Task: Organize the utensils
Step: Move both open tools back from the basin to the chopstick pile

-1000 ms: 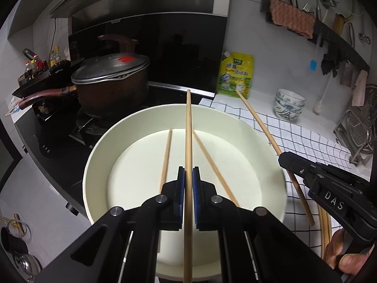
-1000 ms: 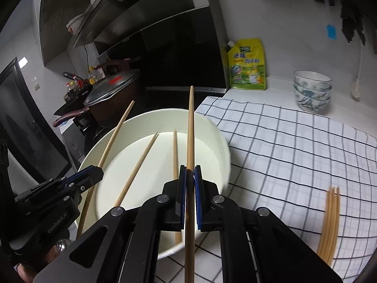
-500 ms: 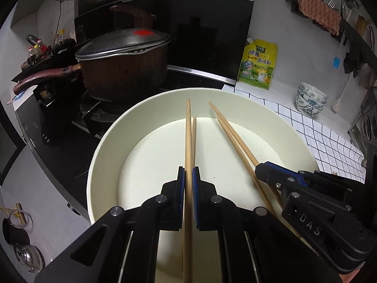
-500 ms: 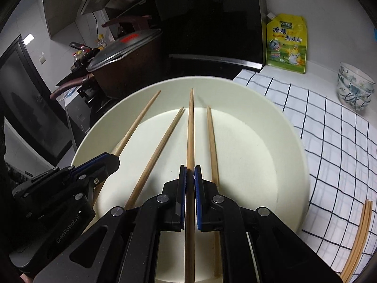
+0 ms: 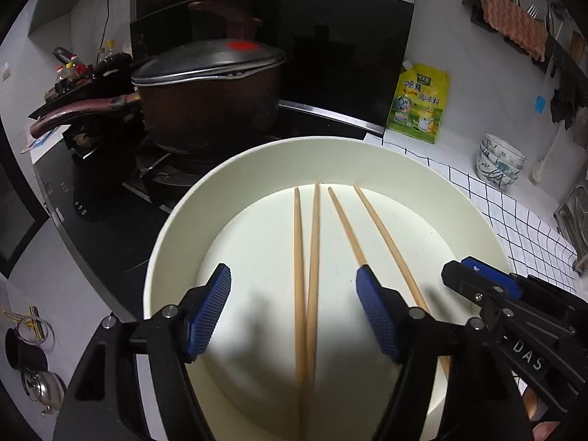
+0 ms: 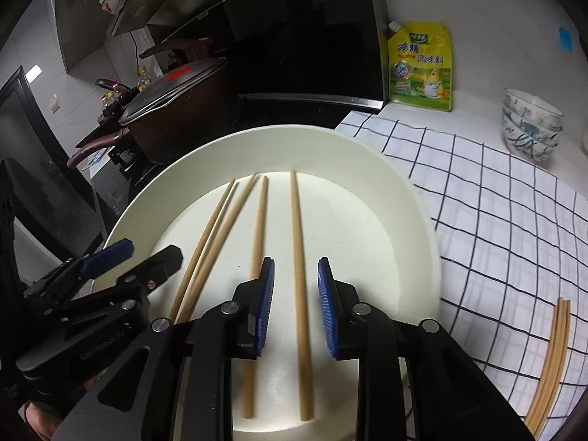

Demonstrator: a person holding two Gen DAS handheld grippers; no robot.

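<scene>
Four chopsticks (image 6: 296,235) lie flat in plate (image 5: 367,161), long axes running away from me, tips toward pot (image 5: 209,106). More sticks (image 6: 551,360) on bench right of plate, outside it, well apart. I judge those next; right claw (image 6: 294,303) nearer, must swing right, line up along them. Right claw part-open, empty, straddling one stick. Left claw (image 5: 292,316) wide, empty, over plate.
</scene>
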